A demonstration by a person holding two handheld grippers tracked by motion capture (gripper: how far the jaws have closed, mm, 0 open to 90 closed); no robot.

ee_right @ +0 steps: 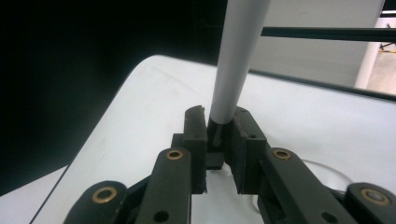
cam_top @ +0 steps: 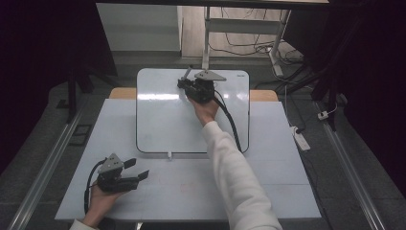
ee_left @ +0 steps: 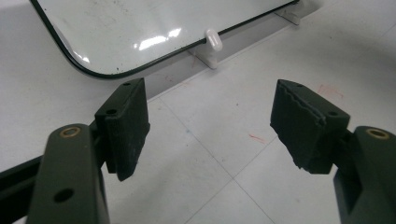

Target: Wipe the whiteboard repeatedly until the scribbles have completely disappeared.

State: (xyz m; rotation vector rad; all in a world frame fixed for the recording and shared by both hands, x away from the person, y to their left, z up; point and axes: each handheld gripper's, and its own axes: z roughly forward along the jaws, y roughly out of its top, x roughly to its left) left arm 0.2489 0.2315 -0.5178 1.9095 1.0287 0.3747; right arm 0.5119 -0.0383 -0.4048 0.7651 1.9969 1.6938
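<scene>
1. Grey and slim, a marker (cam_top: pixel 187 74) is pinched between the jaws of the right gripper (cam_top: pixel 184 85), over the far part of the whiteboard (cam_top: pixel 163 124), a little left of its far edge's middle.
2. Its long axis tilts: in the high view the free end points far and slightly right, away from the person; the lower end sits in the jaws.
3. In the right gripper view the marker (ee_right: pixel 236 60) rises from between the two pads, leaning slightly right, and the right gripper (ee_right: pixel 219 133) is closed tight on its dark end.
4. White sleeve and right hand (cam_top: pixel 207 110) reach across the board.
5. Near the left front corner of the table (cam_top: pixel 268 191), the left gripper (cam_top: pixel 136 170) is held in the left hand (cam_top: pixel 100 201), well apart from the marker.
6. Its jaws are spread wide with nothing between them, above the white tabletop (ee_left: pixel 219 158) near the whiteboard's rounded corner (ee_left: pixel 88 70).
</scene>
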